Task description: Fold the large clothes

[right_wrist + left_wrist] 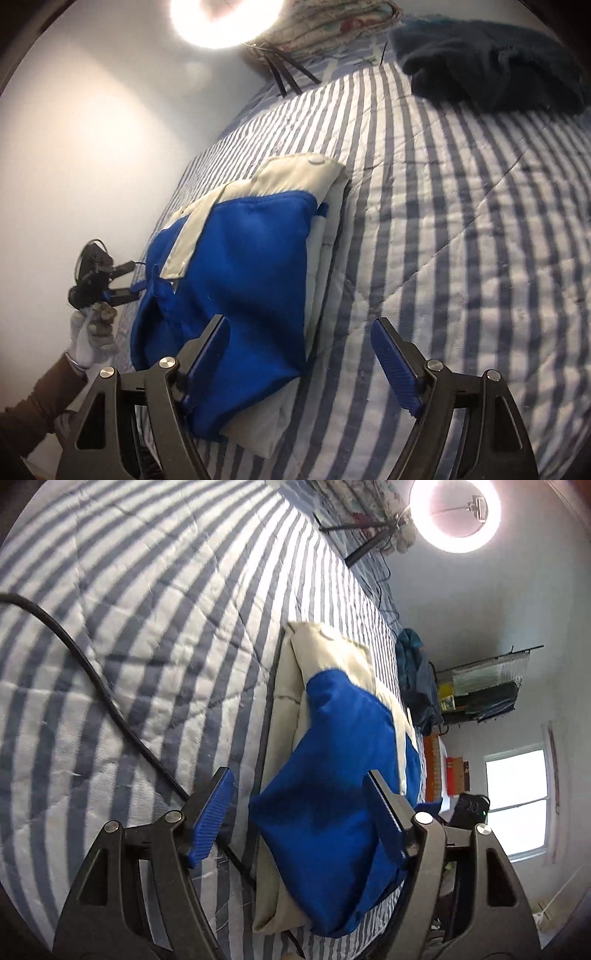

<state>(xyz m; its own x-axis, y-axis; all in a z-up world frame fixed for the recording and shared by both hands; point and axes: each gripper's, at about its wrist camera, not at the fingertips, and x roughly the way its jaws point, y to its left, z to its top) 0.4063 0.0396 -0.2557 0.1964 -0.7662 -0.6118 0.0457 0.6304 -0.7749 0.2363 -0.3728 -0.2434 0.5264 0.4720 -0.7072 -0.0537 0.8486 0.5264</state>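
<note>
A blue and cream garment [328,794] lies folded into a compact bundle on the striped bedspread [147,627]. My left gripper [299,812] is open just above its near end, with nothing between the blue pads. In the right wrist view the same bundle [243,266] lies left of centre, cream collar with a snap at its far end. My right gripper [299,350] is open and empty over the bundle's near right edge. The left gripper [110,284] shows there too, held by a gloved hand at the bundle's left side.
A black cable [92,679] runs across the bedspread to the left gripper. A dark blue garment [491,66] lies at the far side of the bed. A ring light [456,511] on a tripod and a floral pillow [332,26] stand at the bed's head.
</note>
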